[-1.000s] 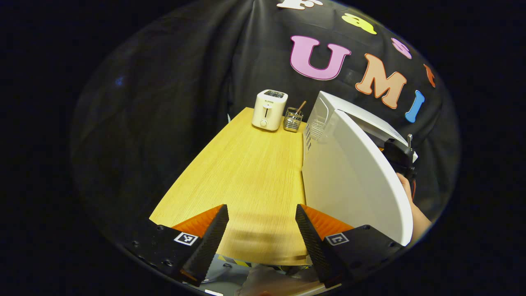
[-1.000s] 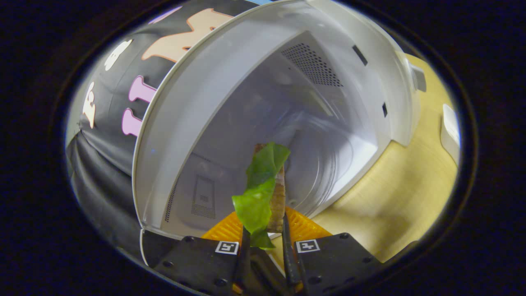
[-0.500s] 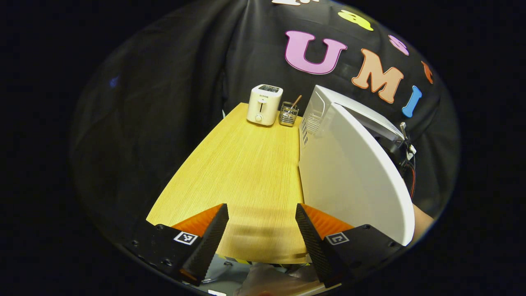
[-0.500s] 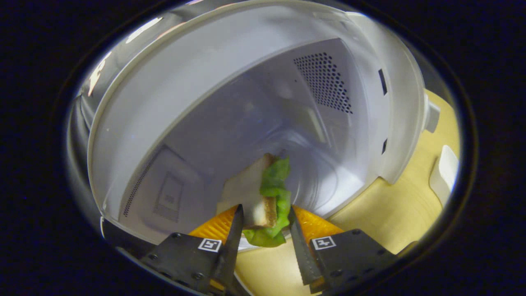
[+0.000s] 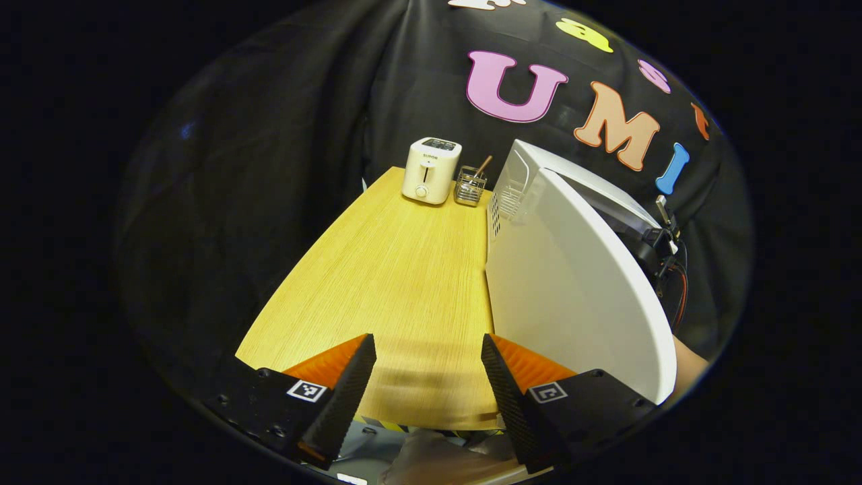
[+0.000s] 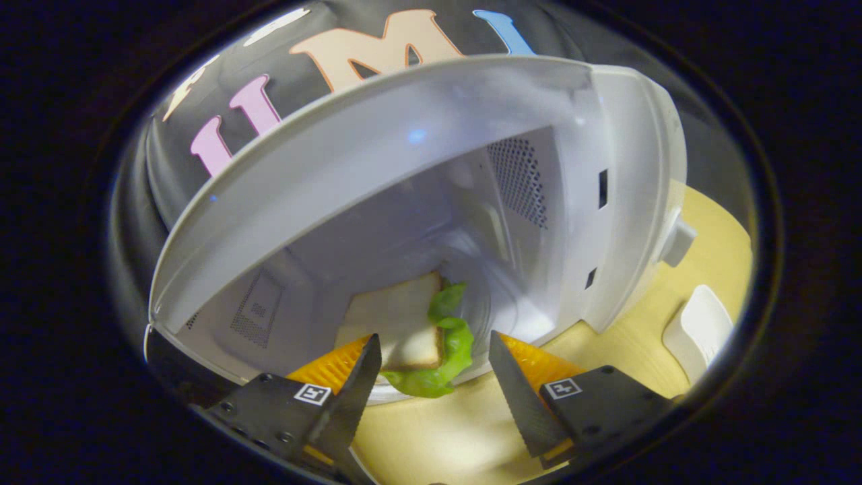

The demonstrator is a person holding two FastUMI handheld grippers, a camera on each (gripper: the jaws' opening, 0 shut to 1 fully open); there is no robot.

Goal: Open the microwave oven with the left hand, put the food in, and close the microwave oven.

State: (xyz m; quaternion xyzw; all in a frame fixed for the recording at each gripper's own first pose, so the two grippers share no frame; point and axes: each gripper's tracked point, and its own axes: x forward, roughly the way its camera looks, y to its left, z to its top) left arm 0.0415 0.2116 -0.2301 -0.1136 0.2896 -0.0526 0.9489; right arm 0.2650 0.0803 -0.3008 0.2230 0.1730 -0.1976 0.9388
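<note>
The white microwave oven [image 6: 377, 148] stands with its cavity open in the right gripper view. A sandwich [image 6: 397, 327] of white bread with green lettuce lies flat on the cavity floor near the front sill. My right gripper [image 6: 434, 367] is open just in front of the sill, its fingers apart on either side of the sandwich and off it. In the left gripper view the microwave's white door [image 5: 572, 296] is swung out at the right. My left gripper [image 5: 425, 377] is open over the wooden table [image 5: 397, 269], left of the door, holding nothing.
A white toaster [image 5: 431, 170] and a wire basket with a stick [image 5: 470, 187] stand at the table's far end. A white object [image 6: 700, 330] lies on the table right of the microwave. The other gripper's body and cables [image 5: 663, 249] and a hand show past the door's edge.
My right gripper opened wider and drew back from the cavity, leaving the sandwich lying flat inside. A second ago it was shut on the sandwich. The left gripper barely moved.
</note>
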